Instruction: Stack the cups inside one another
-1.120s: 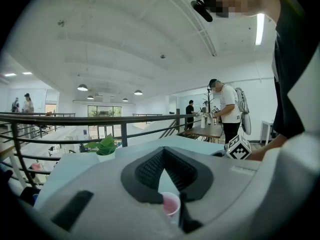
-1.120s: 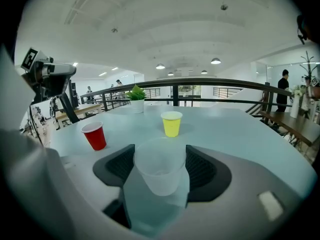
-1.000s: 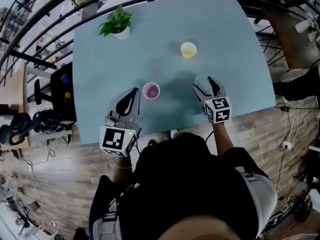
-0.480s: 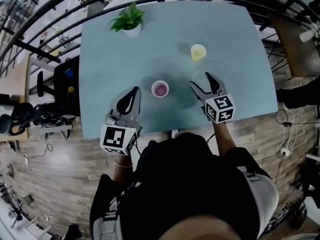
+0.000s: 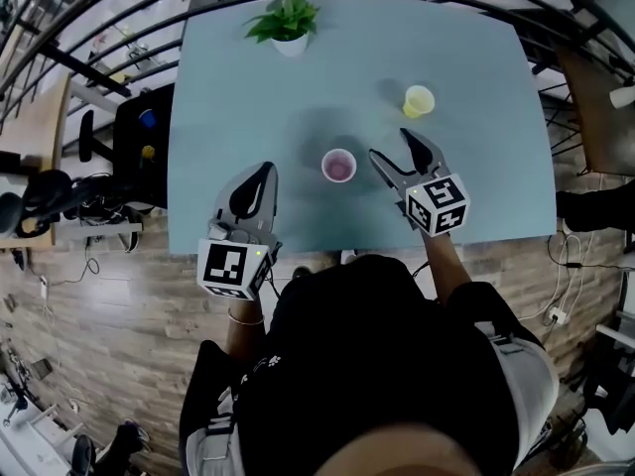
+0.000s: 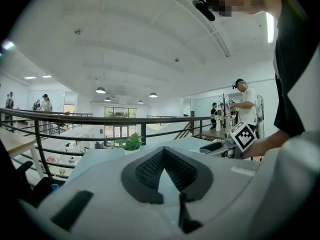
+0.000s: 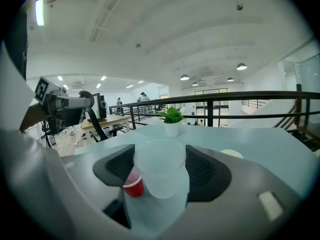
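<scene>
- Three cups total, one of each: a clear cup [image 7: 160, 171], a red cup [image 5: 338, 165] and a yellow cup [image 5: 418, 100]. None of them is stacked yet.
- The clear cup is the one in play. It sits right between the jaws of the right gripper [image 5: 388, 144], and in the right gripper view its sides fill the gap from pad to pad, so the jaws stand wide but are clamped on it.
- It's upright: mouth up, narrow base down, long axis pretty much vertical, and you look slightly down into the rim. It's so see-through that the head view barely shows it.
- The red cup stands on the light blue table [image 5: 248, 97], also mouth up with its axis vertical. It's just beside the right gripper's jaws on their left, between the two grippers.
- The yellow cup is upright too, farther back on the table past the right gripper, apart from the red one. In the right gripper view only a pale sliver of it shows over the right jaw.
- The left gripper [image 5: 264, 169] hangs over the near left part of the table with its jaws together at the tips and nothing in them.
- One small potted plant [image 5: 288, 20] sits at the far edge of the table, well away from the cups.
</scene>
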